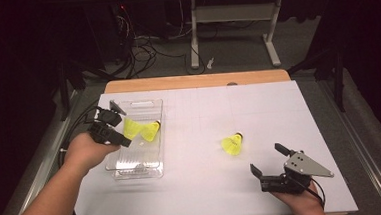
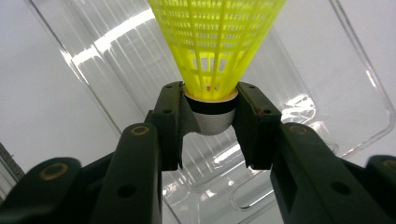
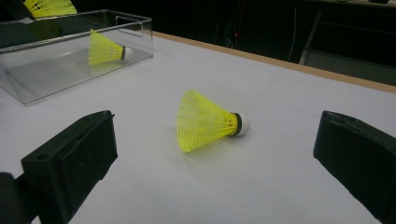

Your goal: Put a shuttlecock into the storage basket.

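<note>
High view: left hand-held gripper (image 1: pixel 125 136) is hovering over the clear plastic rectangular box (image 1: pixel 134 170) near the table's (image 1: pixel 258 103) left edge, w/ a yellow mesh-skirted shuttlecock (image 1: pixel 131 127) at its tips. A 2nd yellow shuttlecock (image 1: pixel 151 131) is lying inside the box. A 3rd yellow shuttlecock (image 1: pixel 232 144) is lying on its side mid-table, right of centre; right hand-held gripper (image 1: pixel 267 159) is sitting near the front-right corner, jaws spread wide, carrying nothing.

Left gripper view: jaws are clamping the held shuttlecock's white cork base (image 2: pixel 212 116), skirt pointing away over the box.

Right gripper view: the lone shuttlecock (image 3: pixel 208 122) is lying between the wide-open jaws but well ahead of them.

Probably best: lower the left one close to the box floor before letting go so it isn't bouncing out; right should be going for the cork, not the soft skirt.
</note>
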A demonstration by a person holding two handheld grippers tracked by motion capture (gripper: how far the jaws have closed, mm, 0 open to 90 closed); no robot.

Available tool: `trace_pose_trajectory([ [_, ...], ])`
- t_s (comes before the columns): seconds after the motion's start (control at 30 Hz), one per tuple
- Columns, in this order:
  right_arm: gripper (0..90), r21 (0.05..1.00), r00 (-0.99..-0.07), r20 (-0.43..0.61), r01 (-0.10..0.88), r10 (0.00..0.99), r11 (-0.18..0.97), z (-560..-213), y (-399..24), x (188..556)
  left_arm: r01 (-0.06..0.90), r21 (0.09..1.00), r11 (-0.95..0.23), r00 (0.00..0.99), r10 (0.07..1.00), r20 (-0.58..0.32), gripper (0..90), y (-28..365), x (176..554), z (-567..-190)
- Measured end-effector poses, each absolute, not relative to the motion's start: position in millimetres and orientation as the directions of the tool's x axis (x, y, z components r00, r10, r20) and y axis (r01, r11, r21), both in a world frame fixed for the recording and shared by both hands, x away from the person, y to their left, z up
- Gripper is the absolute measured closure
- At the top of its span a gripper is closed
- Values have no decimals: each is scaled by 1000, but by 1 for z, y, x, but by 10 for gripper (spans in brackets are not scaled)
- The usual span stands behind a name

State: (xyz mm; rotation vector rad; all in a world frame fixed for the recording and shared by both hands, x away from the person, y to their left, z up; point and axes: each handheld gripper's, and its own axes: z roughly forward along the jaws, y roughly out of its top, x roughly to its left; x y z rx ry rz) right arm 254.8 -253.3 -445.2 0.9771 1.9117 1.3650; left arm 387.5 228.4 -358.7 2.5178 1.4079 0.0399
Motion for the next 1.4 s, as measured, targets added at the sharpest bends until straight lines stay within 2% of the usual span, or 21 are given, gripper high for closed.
trace_pose_trajectory([
  [0.43,0,951,-556,-46,230,830,207,-446,-253,255,845,209,-492,519,849,-98,646,232,391,-370],
  [0.93,0,950,-558,-50,229,828,212,-446,-252,255,848,233,-476,506,858,-89,646,237,398,-350],
  [1.4,0,951,-557,-46,230,829,207,-447,-253,255,872,208,-443,471,876,-107,646,239,419,-363],
])
